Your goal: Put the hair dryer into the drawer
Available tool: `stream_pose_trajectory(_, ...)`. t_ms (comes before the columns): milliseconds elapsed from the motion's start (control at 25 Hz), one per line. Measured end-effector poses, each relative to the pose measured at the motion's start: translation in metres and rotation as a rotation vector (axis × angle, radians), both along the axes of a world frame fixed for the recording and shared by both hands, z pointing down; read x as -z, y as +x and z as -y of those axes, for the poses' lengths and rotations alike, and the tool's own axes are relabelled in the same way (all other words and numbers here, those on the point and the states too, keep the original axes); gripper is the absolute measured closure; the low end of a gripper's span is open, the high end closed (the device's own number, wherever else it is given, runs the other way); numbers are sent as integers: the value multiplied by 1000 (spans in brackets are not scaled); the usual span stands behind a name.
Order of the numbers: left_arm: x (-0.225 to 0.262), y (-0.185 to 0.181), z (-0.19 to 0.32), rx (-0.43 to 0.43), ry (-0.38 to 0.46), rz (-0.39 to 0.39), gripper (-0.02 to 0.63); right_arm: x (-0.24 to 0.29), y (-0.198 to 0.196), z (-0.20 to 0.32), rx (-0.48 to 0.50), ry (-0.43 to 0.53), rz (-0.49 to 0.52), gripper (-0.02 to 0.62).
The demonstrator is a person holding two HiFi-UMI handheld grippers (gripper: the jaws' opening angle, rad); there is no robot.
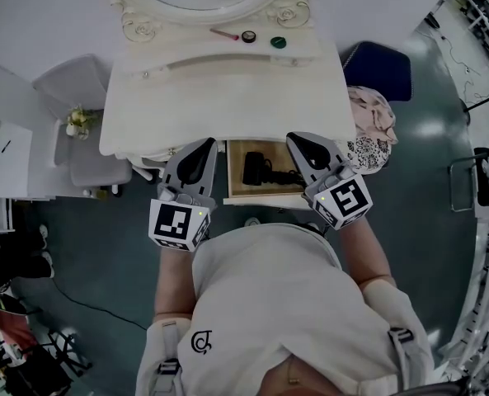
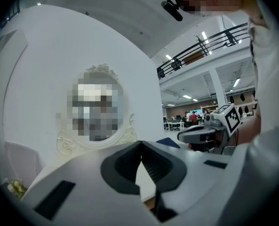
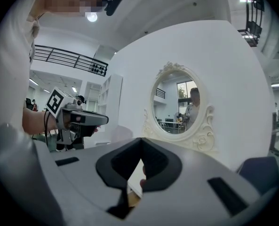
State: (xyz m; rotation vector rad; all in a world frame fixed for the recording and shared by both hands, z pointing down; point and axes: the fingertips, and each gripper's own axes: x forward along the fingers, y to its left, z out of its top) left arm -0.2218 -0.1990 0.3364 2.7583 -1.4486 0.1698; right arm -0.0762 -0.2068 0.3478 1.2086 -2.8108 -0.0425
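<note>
The hair dryer point(image 1: 259, 170) lies inside the open drawer point(image 1: 234, 190) at the middle of the head view, a black shape resting on the wooden bottom, its body toward the left wall. We judge the placing itself to be done: the dryer sits wholly within the drawer's walls and nothing holds it.

The drawer stands pulled out from the white desk point(image 1: 228, 89), toward the person, which is why the dryer can be seen from above at all.

On either side of the drawer hang the two claws. The left claw point(image 1: 203, 151) is just left of the drawer, the right claw point(image 1: 303, 145) just right of it, both pointing toward the desk and above it, neither touching the dryer. In each gripper view the jaws are pressed together at the tips with nothing between them; only the pale desk shows through the gap behind the pads. We read this as both claws drawn clear after the release.

Further up the frame, small items rest before the oval mirror point(image 3: 179, 105). What seems left is pushing the drawer in.
</note>
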Motion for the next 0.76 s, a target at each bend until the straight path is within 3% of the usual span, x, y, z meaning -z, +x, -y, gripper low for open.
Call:
stream_pose_trajectory(240, -3, 5, -1, -11, 5, -2, 594, -1, 2, 3, -61, 43, -36, 591)
stream_pose_trajectory(760, 4, 9, -2, -37, 38, -58, 592, -2, -3, 3, -103, 33, -43, 591)
